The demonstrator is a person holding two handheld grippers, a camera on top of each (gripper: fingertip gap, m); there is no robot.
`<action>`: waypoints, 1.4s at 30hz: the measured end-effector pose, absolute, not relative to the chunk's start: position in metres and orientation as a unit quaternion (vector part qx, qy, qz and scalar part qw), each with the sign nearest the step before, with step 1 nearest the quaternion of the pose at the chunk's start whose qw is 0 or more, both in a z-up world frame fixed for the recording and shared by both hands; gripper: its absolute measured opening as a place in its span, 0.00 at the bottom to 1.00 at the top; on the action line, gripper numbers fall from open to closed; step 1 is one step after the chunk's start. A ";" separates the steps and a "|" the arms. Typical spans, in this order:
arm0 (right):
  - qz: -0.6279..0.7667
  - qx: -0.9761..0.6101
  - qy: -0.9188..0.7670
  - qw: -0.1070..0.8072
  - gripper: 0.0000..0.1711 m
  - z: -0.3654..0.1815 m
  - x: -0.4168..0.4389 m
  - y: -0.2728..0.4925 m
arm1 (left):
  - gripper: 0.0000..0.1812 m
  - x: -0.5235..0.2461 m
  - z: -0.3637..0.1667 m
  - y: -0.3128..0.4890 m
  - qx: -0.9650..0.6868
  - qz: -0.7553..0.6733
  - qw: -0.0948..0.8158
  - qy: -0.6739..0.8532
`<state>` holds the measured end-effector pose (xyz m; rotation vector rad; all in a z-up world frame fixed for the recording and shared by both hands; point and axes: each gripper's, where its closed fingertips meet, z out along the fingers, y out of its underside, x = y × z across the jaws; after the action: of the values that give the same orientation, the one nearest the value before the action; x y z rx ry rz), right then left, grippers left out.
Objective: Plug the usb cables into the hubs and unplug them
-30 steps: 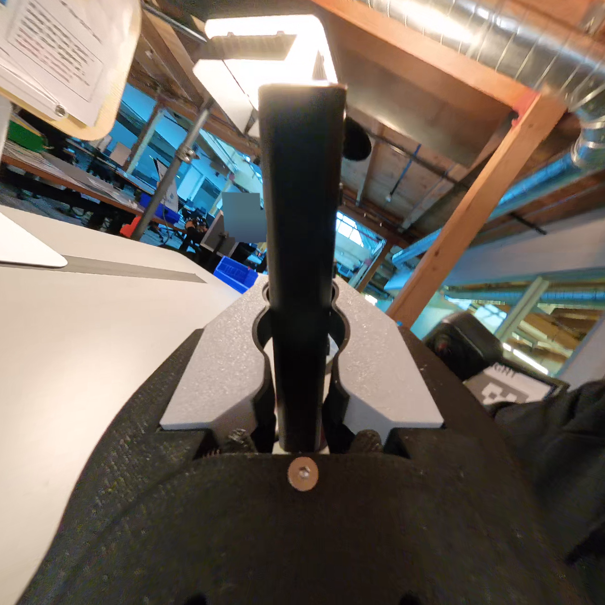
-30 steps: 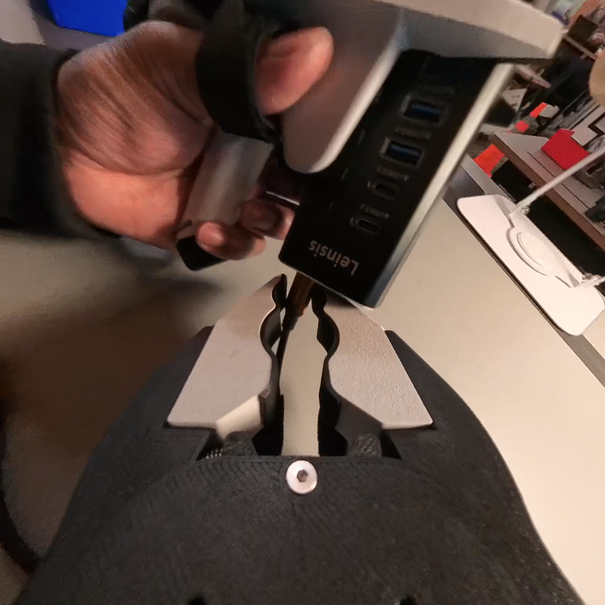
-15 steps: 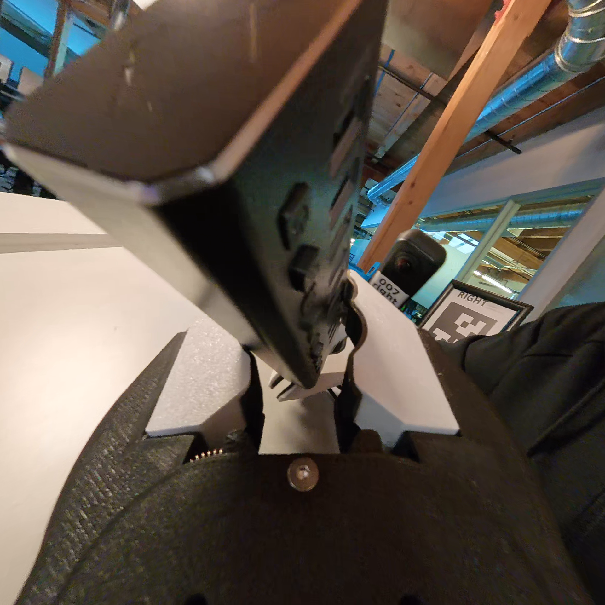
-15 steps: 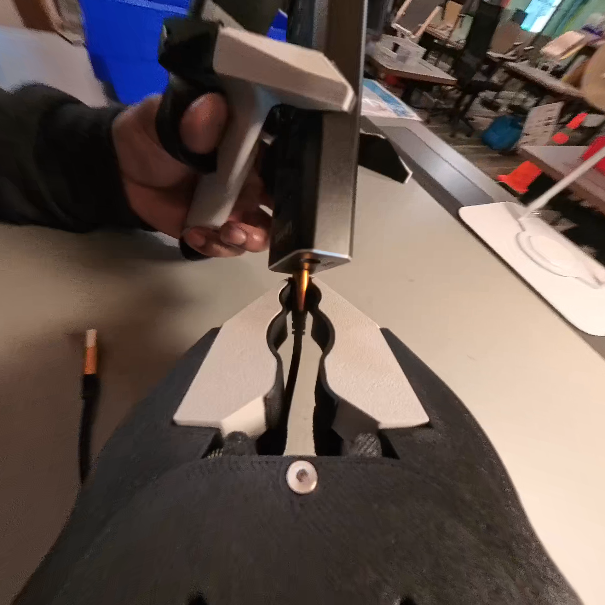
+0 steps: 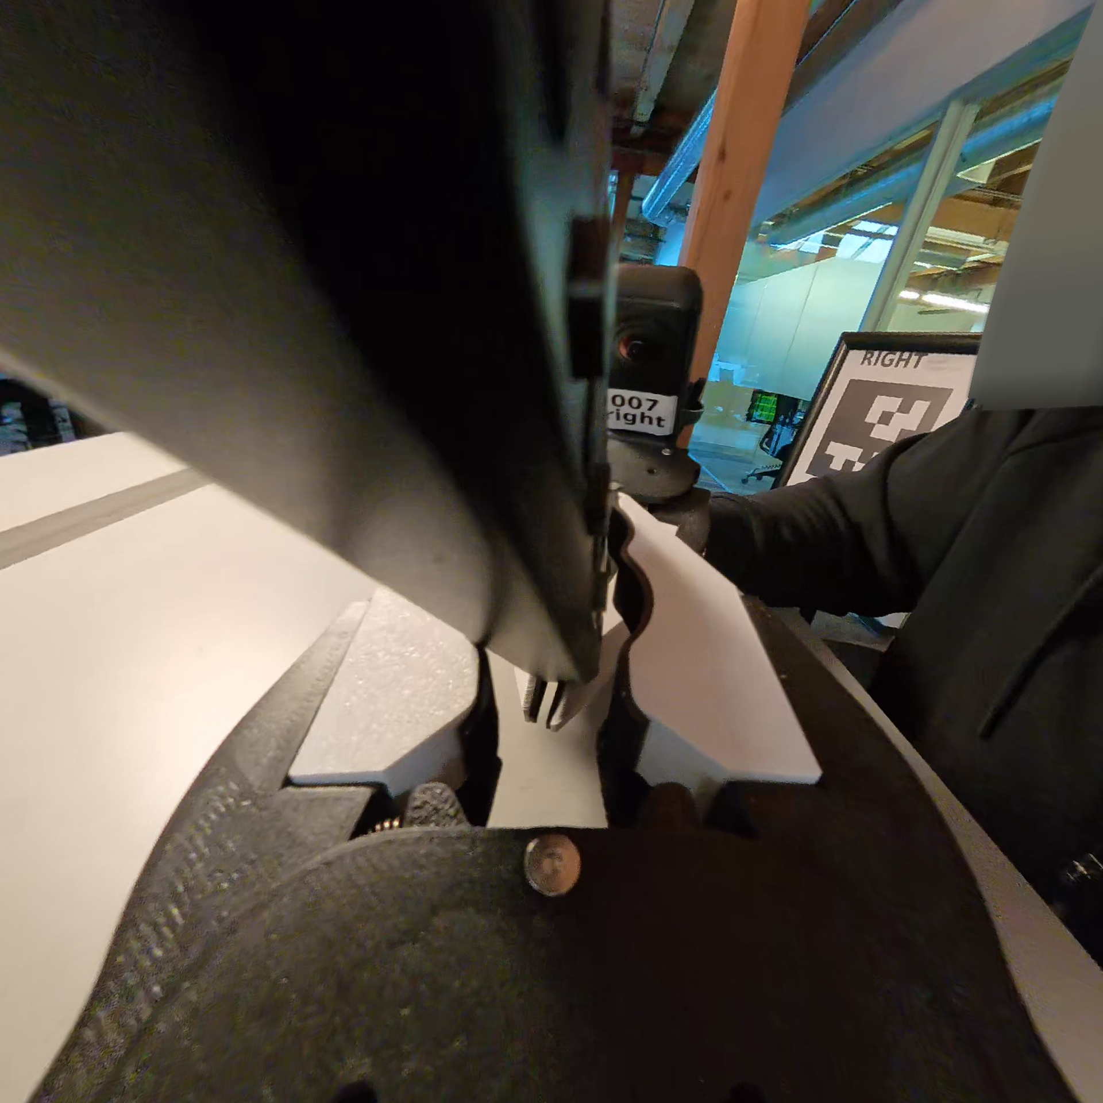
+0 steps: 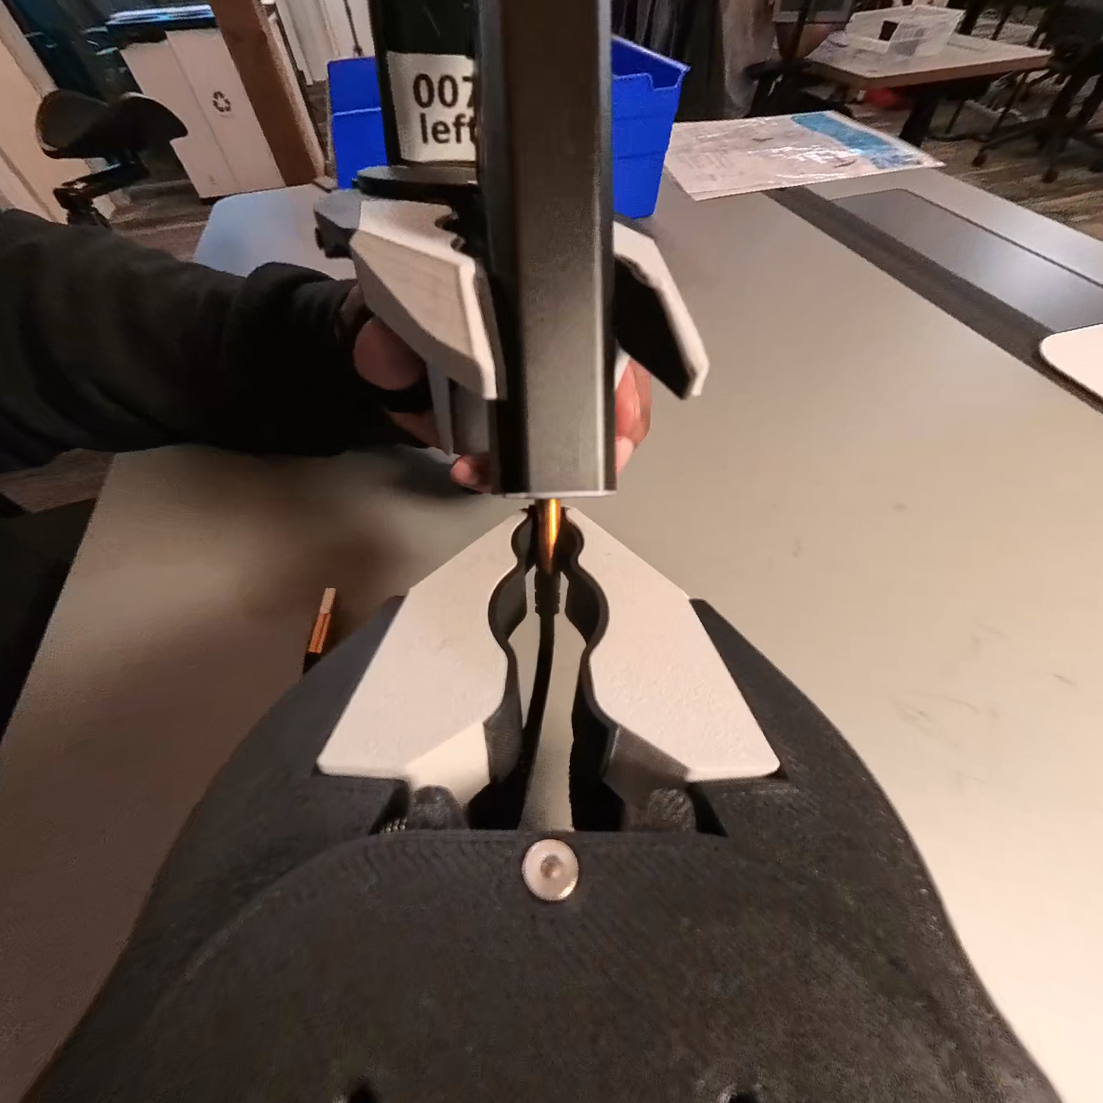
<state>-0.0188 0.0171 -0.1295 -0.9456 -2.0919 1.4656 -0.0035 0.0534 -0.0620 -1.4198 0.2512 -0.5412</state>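
A dark grey hub (image 6: 555, 430) stands upright above the table, clamped between the fingers of my left gripper (image 6: 555, 382). In the left wrist view the hub (image 5: 358, 358) fills the upper left, with my left gripper (image 5: 555, 537) shut on it. My right gripper (image 6: 549, 525) is shut on an orange plug (image 6: 549, 540) with a black cable (image 6: 540, 656). The plug's front meets the hub's lower end face; I cannot tell how deep it sits. The right gripper's tips (image 5: 546, 707) show under the hub. A second orange plug (image 6: 322, 621) lies loose on the table at left.
The grey table (image 6: 835, 537) has a dark inset strip (image 6: 925, 239) at the far right and a white pad (image 6: 1074, 358) at the right edge. A blue bin (image 6: 644, 119) and papers (image 6: 806, 149) lie beyond. A black sleeve (image 6: 149, 358) reaches in from the left. My hands' fingertips stand some 7 centimetres from each other.
The hub has turned from tilted, with its port face showing, to upright and edge-on. It has come closer in the left wrist view. The right gripper stays shut on the plug at the hub's end.
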 end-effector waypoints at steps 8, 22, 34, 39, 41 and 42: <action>0.501 -0.347 -0.738 0.292 0.04 -0.128 -0.030 0.033 | 0.17 -0.020 -0.051 0.055 -0.628 -0.225 0.743 0.056; 0.293 -0.264 -0.745 0.538 0.02 -0.113 -0.039 0.064 | 0.16 -0.061 -0.043 0.051 -0.590 -0.263 0.760 -0.074; 0.298 -0.210 -0.756 0.544 0.02 -0.119 -0.026 0.047 | 0.21 -0.058 -0.048 0.051 -0.609 -0.302 0.730 -0.070; 0.309 -0.216 -0.758 0.532 0.02 -0.114 -0.026 0.061 | 0.21 -0.060 -0.052 0.056 -0.599 -0.331 0.723 -0.091; 0.309 -0.212 -0.758 0.534 0.02 -0.118 -0.022 0.055 | 0.18 -0.057 -0.052 0.056 -0.607 -0.326 0.720 -0.080; 0.300 -0.194 -0.762 0.540 0.02 -0.123 -0.019 0.050 | 0.17 -0.055 -0.056 0.055 -0.615 -0.325 0.714 -0.076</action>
<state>-0.0195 0.0498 -0.1235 -0.4619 -1.8111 0.7131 -0.0548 0.0554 -0.0557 -1.3621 -0.1675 -0.7208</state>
